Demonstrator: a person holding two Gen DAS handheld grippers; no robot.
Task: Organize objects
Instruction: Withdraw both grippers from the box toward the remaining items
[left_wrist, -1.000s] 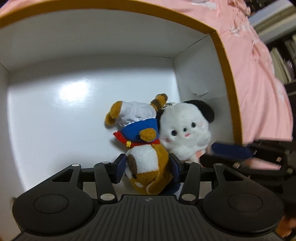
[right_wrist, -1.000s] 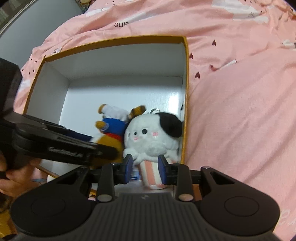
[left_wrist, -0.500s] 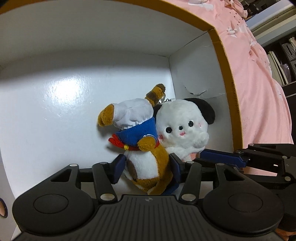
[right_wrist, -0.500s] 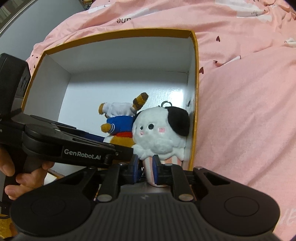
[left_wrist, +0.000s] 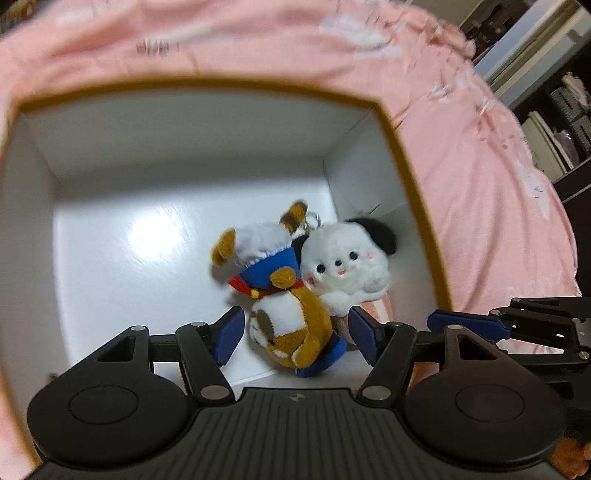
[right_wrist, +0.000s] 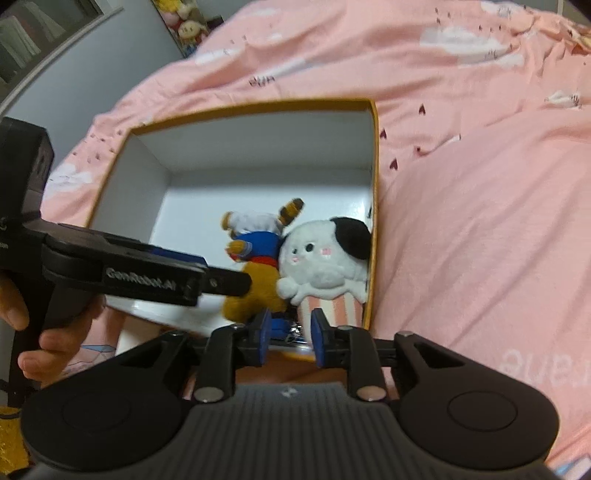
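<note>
Both tools are lifting away: left tool (left_wrist: 295, 334) opening, releasing the brown plush (left_wrist: 291, 321); right tool (right_wrist: 288, 334) opening, empty, white plush (right_wrist: 325, 258) at one o'clock inside the box (right_wrist: 375, 184).

On my left matte black plastic gripper (left_wrist: 295, 334) I see two fingers with royal blue pads (left_wrist: 229, 334), thin linkage bars with small silver rivets, two round housings with shallow discs, and a ribbed grey plate between them. My right black gripper (right_wrist: 286, 332) has the same build, with the same blue pads (right_wrist: 263, 336). The side of the left one carries white letters "GenRobot.AI" and a boxy black block behind. A bare hand (right_wrist: 55, 325) is around its black handle.
</note>
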